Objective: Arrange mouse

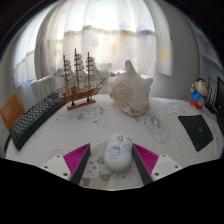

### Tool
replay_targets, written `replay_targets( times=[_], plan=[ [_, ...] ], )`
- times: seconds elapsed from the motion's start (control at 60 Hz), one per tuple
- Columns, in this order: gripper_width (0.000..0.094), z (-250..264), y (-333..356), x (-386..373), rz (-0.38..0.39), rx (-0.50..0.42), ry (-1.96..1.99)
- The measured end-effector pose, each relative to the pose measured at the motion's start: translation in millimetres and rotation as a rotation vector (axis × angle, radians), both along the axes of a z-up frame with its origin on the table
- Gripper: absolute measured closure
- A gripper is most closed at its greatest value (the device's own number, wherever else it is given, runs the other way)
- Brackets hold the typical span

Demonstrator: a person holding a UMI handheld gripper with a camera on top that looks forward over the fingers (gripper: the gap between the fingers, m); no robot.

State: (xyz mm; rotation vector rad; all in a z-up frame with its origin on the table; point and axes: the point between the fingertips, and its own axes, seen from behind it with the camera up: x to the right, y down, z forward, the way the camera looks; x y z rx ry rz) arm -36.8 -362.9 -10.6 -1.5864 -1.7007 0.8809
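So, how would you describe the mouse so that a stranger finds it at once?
Start at the model sailing ship and the big pale seashell on the white table, then come toward the tongs. The mouse lies between their open pink pads, a small rounded white thing, unlike the black keyboard beside the ship.

Keyboard (33,117) and toy figure (201,95) partly cut off at border.
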Motion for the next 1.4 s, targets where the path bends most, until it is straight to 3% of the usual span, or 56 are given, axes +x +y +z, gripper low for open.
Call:
replay_targets(
  times=[0.2,0.25,0.3,0.45,0.6,0.733,0.85,1.033,1.15,1.267,1.317,1.383,1.4],
  plan=[
    [0.0105,-1.0,-2.1,-18.4,0.0,0.009,-0.009],
    [0.0214,-1.9,0.6,-19.4,-0.004,0.017,-0.012],
    [0.0483,-2.8,3.7,-20.3,-0.009,0.028,-0.016],
    [0.0514,12.6,5.1,-21.1,0.02,0.049,-0.023],
    [0.0513,98.7,38.5,-23.4,-0.003,0.017,0.055],
    [0.0515,173.9,131.5,-39.1,-0.081,0.004,0.131],
    [0.0517,184.6,249.7,-58.9,-0.147,0.082,0.156],
    [0.0515,76.6,387.7,-74.2,-0.186,0.096,0.021],
    [0.0512,14.4,410.2,-71.3,-0.157,0.057,-0.054],
    [0.0458,-4.0,414.5,-66.8,-0.139,0.024,-0.077],
    [0.0353,-5.7,413.2,-62.1,-0.125,0.018,-0.102],
    [0.0062,4.0,409.2,-50.6,-0.12,-0.013,-0.127],
    [0.0081,9.9,408.6,-47.3,-0.118,-0.018,-0.126]
  ],
)
